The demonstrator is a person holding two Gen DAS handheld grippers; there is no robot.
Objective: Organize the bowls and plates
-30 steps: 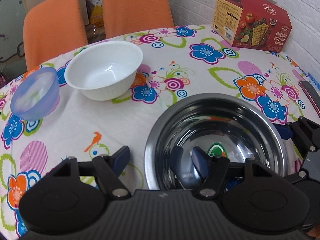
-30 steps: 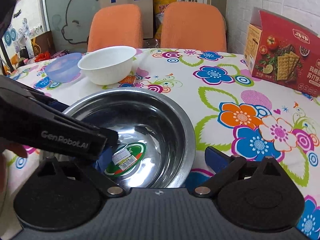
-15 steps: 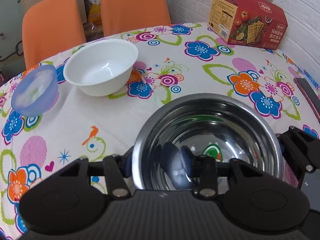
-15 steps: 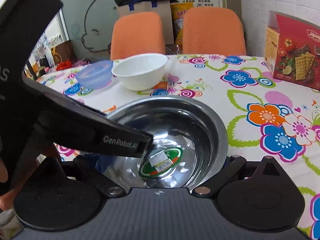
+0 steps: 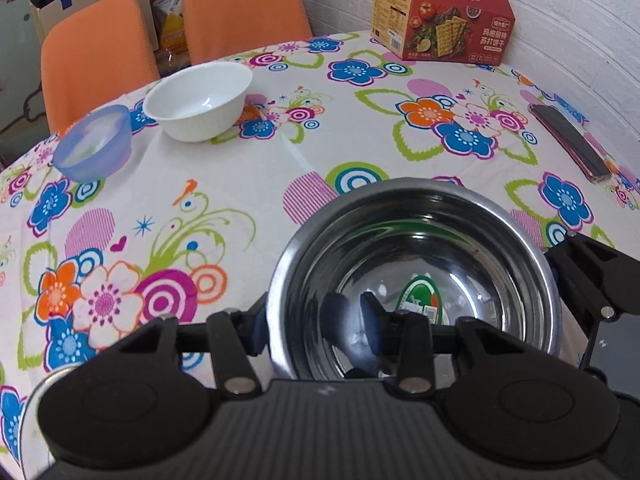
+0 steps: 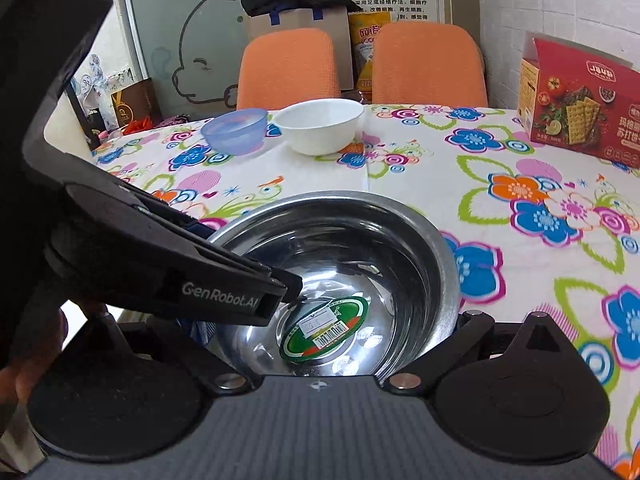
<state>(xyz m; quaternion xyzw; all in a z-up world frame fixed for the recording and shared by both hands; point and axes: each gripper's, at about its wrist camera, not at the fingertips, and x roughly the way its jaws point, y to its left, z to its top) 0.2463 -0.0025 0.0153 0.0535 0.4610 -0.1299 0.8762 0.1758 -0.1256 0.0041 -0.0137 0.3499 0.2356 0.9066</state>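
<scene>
A steel bowl (image 5: 440, 240) (image 6: 360, 240) with a green sticker inside hangs over the flowered tablecloth (image 5: 240, 168). My left gripper (image 5: 314, 324) (image 6: 244, 260) is shut on its left rim, one finger inside and one outside. My right gripper (image 6: 328, 324) (image 5: 576, 276) is open, with its fingers spread wide on either side of the bowl's near wall. Whether they press on it I cannot tell. A white bowl (image 5: 198, 100) (image 6: 320, 128) and a translucent blue bowl (image 5: 94, 142) (image 6: 236, 130) stand side by side at the table's far edge.
A red cracker box (image 5: 440, 20) (image 6: 580, 108) stands at the far right by the brick wall. A dark phone (image 5: 568, 140) lies near the right edge. Two orange chairs (image 5: 96, 56) (image 5: 244, 4) stand behind the table. A person's hand (image 6: 24, 360) holds the left gripper.
My left gripper went from open to shut on the steel bowl's rim. Both grippers and the bowl then rose, and the tablecloth now looks farther below.
</scene>
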